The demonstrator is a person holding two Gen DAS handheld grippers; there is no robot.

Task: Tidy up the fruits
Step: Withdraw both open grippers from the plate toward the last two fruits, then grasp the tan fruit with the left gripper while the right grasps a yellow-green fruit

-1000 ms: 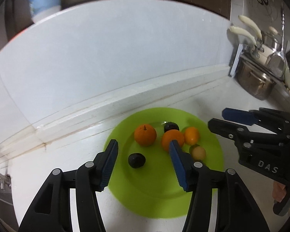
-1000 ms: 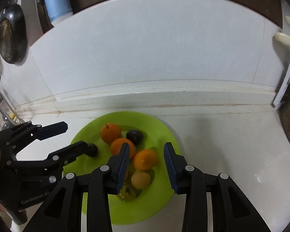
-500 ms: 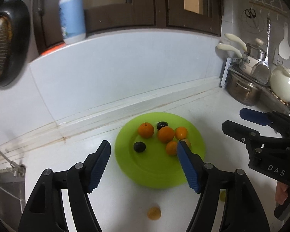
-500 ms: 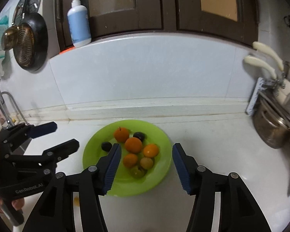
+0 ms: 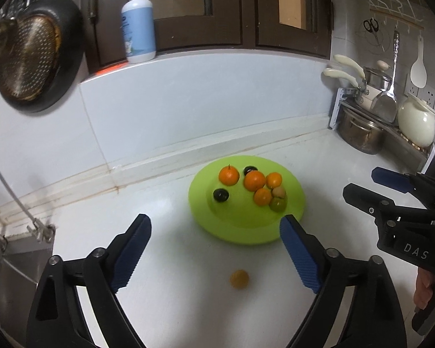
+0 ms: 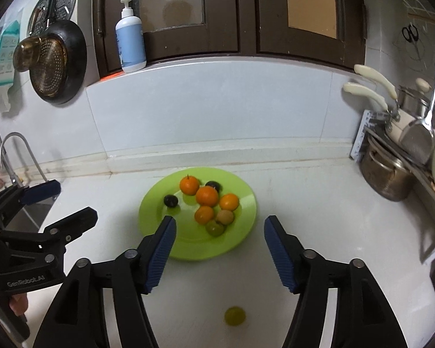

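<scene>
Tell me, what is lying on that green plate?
On the green plate lie four oranges, two dark plums, a tan fruit and a greenish one. Anything beneath them is hidden.

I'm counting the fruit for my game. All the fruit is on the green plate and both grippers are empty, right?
Not quite. One small yellow-orange fruit lies on the white counter, off the green plate, as the left wrist view shows. The rest holds: the left gripper and right gripper are empty, their jaws opening.
</scene>
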